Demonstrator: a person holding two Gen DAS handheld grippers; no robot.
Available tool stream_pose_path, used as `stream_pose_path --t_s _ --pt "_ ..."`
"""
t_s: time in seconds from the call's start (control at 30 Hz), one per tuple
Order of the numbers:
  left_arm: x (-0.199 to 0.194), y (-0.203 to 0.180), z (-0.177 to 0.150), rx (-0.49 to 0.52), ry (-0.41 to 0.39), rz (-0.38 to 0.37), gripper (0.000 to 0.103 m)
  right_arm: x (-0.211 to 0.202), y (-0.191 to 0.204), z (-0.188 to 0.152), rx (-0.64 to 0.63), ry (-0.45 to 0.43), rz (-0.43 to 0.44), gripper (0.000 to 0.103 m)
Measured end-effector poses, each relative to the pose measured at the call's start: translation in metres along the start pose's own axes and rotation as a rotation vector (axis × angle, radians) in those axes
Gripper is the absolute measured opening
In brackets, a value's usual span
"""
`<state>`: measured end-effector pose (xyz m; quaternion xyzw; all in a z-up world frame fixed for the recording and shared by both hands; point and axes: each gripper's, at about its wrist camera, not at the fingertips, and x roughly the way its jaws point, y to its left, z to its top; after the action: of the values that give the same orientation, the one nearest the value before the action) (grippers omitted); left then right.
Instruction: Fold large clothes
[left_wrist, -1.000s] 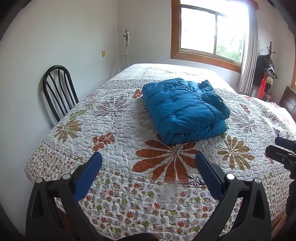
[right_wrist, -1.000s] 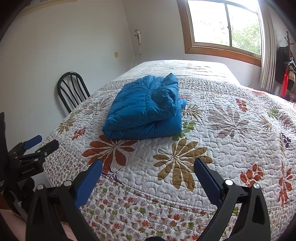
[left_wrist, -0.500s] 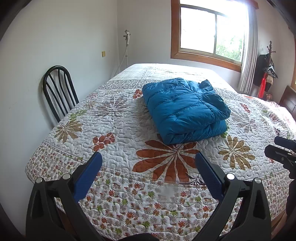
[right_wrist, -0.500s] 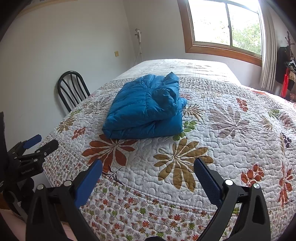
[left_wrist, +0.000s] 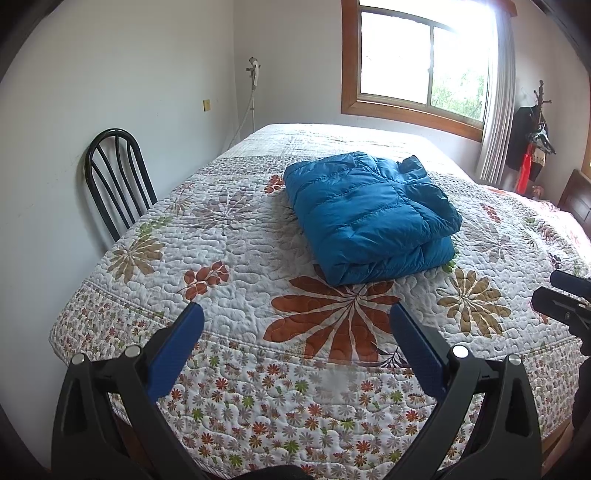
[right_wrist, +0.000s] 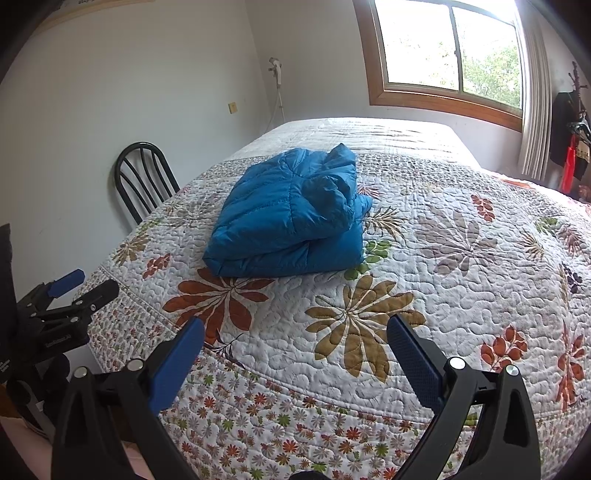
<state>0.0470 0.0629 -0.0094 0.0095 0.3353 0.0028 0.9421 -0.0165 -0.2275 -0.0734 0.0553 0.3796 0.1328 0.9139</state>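
Note:
A blue puffer jacket (left_wrist: 369, 214) lies folded into a compact bundle on the floral quilted bed (left_wrist: 229, 266); it also shows in the right wrist view (right_wrist: 291, 218). My left gripper (left_wrist: 295, 321) is open and empty, held back over the bed's near edge, well short of the jacket. My right gripper (right_wrist: 295, 328) is open and empty too, also over the near edge. The left gripper (right_wrist: 83, 284) shows at the left of the right wrist view, and the right gripper (left_wrist: 561, 291) at the right edge of the left wrist view.
A black metal chair (left_wrist: 114, 177) stands against the white wall left of the bed. A window (left_wrist: 424, 59) with a curtain is behind the bed. A coat stand (left_wrist: 535, 140) with hanging clothes is at the far right.
Both grippers have barely shifted; the jacket has not moved.

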Motion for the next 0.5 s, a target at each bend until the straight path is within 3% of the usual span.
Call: stream_pose_path --t_s 0.5 --pt "0.0006 -0.0009 0.0 0.003 -0.003 -0.002 0.1 0.0056 -0.0015 -0.0014 0.003 0.01 0.0 0.099"
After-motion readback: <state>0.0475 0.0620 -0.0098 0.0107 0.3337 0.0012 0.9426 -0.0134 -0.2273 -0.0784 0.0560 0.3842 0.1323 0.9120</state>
